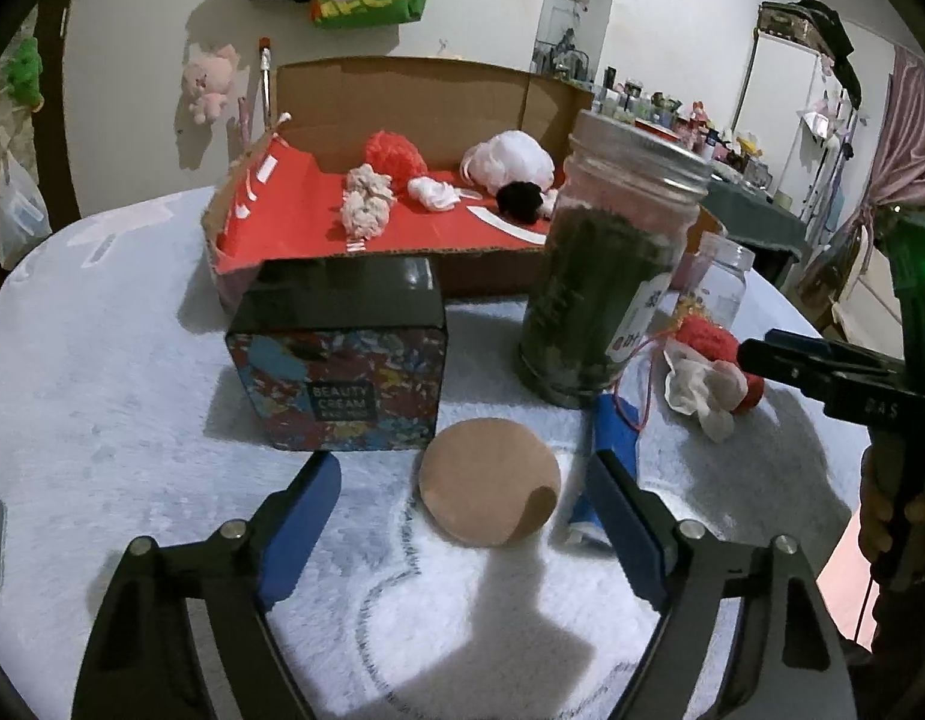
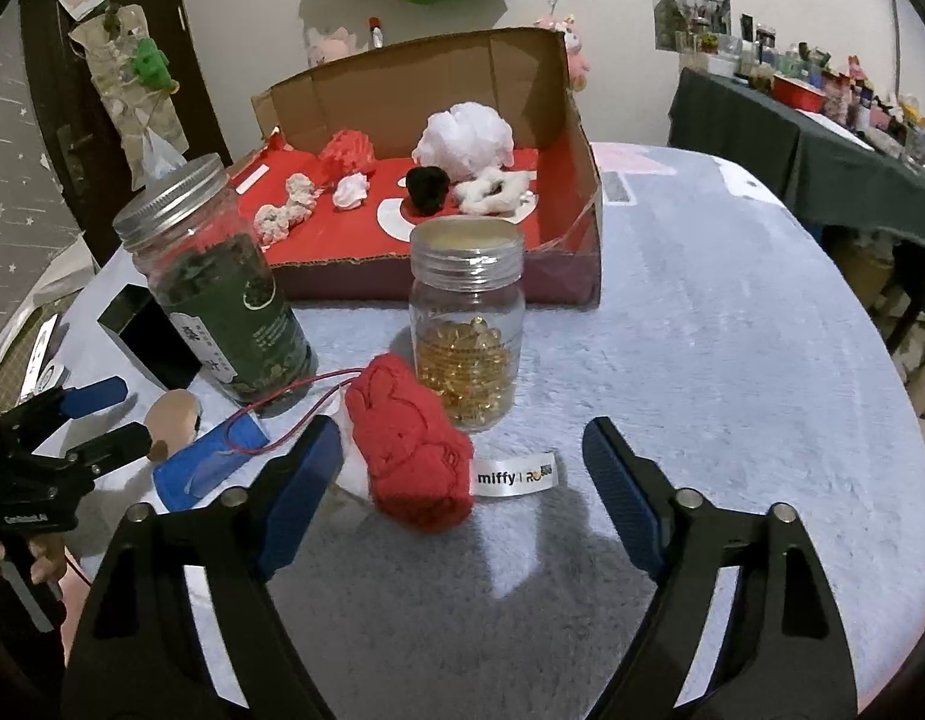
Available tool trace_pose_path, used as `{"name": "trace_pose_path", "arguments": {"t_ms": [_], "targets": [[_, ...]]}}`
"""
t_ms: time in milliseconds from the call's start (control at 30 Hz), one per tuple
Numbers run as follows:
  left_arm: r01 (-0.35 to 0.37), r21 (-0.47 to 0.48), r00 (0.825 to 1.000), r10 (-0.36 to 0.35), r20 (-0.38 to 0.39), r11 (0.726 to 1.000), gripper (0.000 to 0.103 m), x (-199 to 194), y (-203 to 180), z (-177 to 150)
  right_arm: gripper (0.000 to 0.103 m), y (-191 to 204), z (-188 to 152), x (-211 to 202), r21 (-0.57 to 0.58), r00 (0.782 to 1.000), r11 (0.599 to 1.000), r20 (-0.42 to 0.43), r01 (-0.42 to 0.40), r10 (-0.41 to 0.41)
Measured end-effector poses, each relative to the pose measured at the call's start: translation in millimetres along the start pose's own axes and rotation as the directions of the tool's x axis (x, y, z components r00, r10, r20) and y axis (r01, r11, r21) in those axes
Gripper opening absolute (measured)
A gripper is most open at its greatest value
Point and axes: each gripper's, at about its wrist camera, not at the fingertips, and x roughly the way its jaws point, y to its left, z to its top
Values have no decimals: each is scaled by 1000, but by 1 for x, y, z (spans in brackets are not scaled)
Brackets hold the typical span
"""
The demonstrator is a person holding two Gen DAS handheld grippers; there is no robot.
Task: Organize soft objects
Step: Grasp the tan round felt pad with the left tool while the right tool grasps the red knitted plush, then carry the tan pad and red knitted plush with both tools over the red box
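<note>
While the left claw [image 1: 462, 516] stands spread, the tan puff [image 1: 489, 483] lies between its jaws: close squarely across it. The right claw [image 2: 456, 474], also spread, has the red plush [image 2: 411, 456] by its left pad; centre first.

We hold the left hand-held gripper [image 1: 462, 516] tilted downward, its blue-padded fingers [image 1: 300, 528] spread apart with nothing pressed between the pads. Our right hand-held gripper [image 2: 459, 498] is pitched down the same way, jaws apart and pads gripping nothing. In the left wrist view our right hand [image 1: 888, 516] grips its handle at 3 o'clock; in the right wrist view our left hand [image 2: 39, 558] shows at 8 o'clock.
</note>
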Motion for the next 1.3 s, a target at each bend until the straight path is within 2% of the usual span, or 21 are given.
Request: {"name": "trace_pose_path", "arguments": {"t_ms": [133,233,333,367,433,600,700,1100,1300], "targets": [[13,10,1000,-13,-13,1000,83,3,-2,1,73,-3,-1,4,19,999,999,-20,-30,30],[19,20,1000,-19,-24,1000,77,7,-3,1,64,-4,-2,6,22,999,999,-28,-42,42],[38,19,998,-37,-46,999,59,12,-3,-1,55,-4,-3,10,30,997,997,-42,-70,71],[47,18,997,-46,-55,999,52,14,-3,-2,47,-5,-4,10,36,995,995,-46,-89,91],[54,20,997,-53,-51,998,48,13,-3,-3,36,-4,-5,9,49,991,991,-50,-122,125],[88,25,995,-87,-50,996,31,9,-3,-5,30,5,-11,-3,12,991,992,-25,-128,128],[97,24,994,-96,-45,995,24,5,-4,-6,29,9,-15,-11,6,991,991,-7,-132,132],[109,17,994,-110,16,994,21,-19,-6,3,29,20,-11,-41,-14,988,991,70,-134,134],[150,29,988,-151,24,988,21,-23,-14,7,29,27,-8,-46,-5,979,981,65,-195,195]]}}
